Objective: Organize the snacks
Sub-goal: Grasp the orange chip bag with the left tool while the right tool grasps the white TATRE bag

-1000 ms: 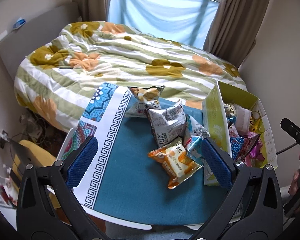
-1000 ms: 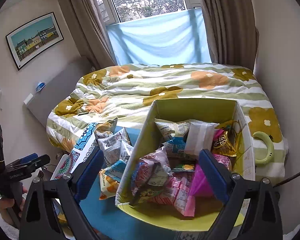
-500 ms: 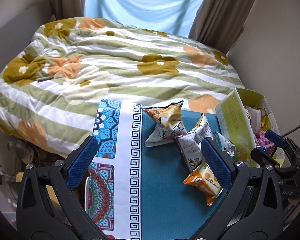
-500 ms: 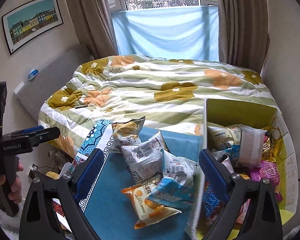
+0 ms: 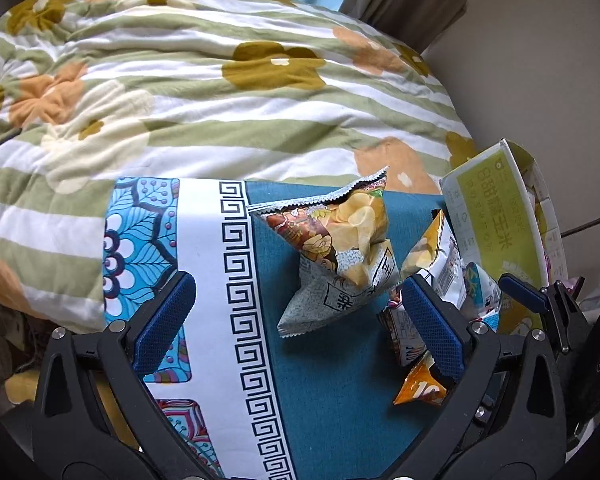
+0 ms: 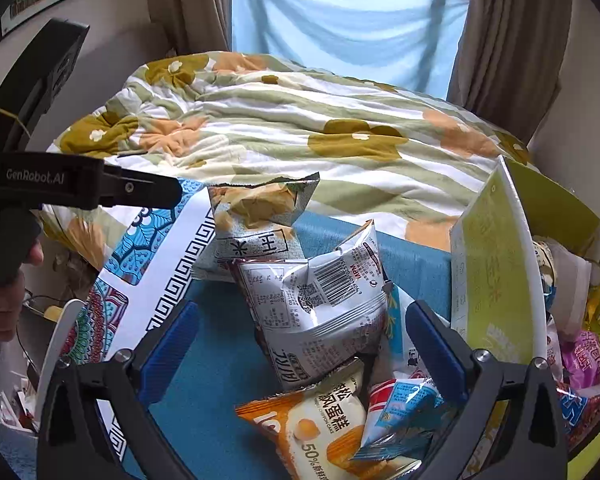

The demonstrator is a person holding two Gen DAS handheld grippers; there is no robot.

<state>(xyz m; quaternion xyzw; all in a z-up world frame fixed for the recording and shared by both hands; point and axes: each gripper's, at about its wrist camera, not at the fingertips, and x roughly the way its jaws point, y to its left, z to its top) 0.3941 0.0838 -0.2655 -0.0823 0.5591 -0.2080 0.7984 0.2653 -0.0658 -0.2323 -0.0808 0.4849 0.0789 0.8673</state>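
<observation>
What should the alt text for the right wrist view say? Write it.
The open right gripper hovers over a white barcode snack packet on a teal cloth, beside a yellow-green box of snacks. An orange cake packet lies nearer; a floral quilt lies beyond.

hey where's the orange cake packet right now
In the right wrist view the orange cake packet lies low centre on the blue cloth, under the white barcode packet, left of the green box.

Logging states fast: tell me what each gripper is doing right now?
Left gripper: open, holding nothing.
Right gripper: open, holding nothing.
</observation>
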